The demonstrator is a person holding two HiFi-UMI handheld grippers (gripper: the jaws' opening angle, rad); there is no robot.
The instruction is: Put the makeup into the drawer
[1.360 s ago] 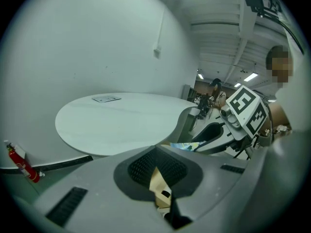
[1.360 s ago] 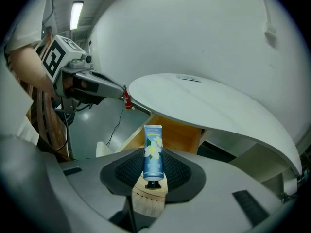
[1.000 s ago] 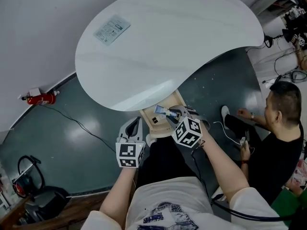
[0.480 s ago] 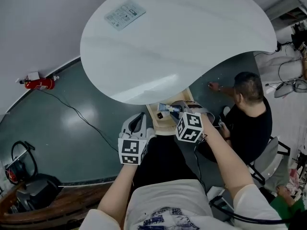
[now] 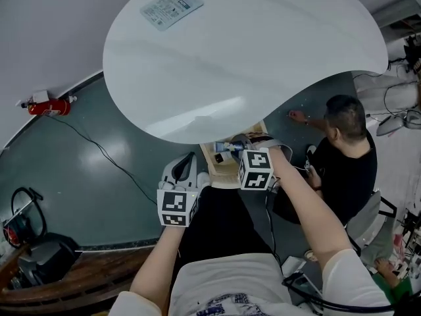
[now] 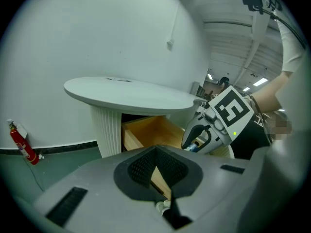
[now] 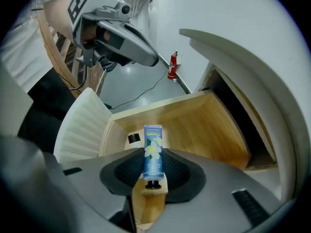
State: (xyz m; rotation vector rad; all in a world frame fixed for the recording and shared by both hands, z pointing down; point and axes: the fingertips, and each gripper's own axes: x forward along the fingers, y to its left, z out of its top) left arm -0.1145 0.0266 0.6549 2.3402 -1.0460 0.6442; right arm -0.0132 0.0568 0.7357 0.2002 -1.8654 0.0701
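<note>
Right arm reaches forward under the worktop [image 5: 250, 58] edge, with the right tool [image 7: 153, 173] pitched steeply down and clenched on the makeup tube [image 7: 152, 152]. Tube is blue with a white flower print, cap end toward the tool, flat crimped end sticking out above the open wooden drawer [image 7: 204, 125]. Left tool [image 6: 156, 173] is clenched on nothing, tilted slightly down, just left of the drawer. Tube lettering too small to read.
</note>
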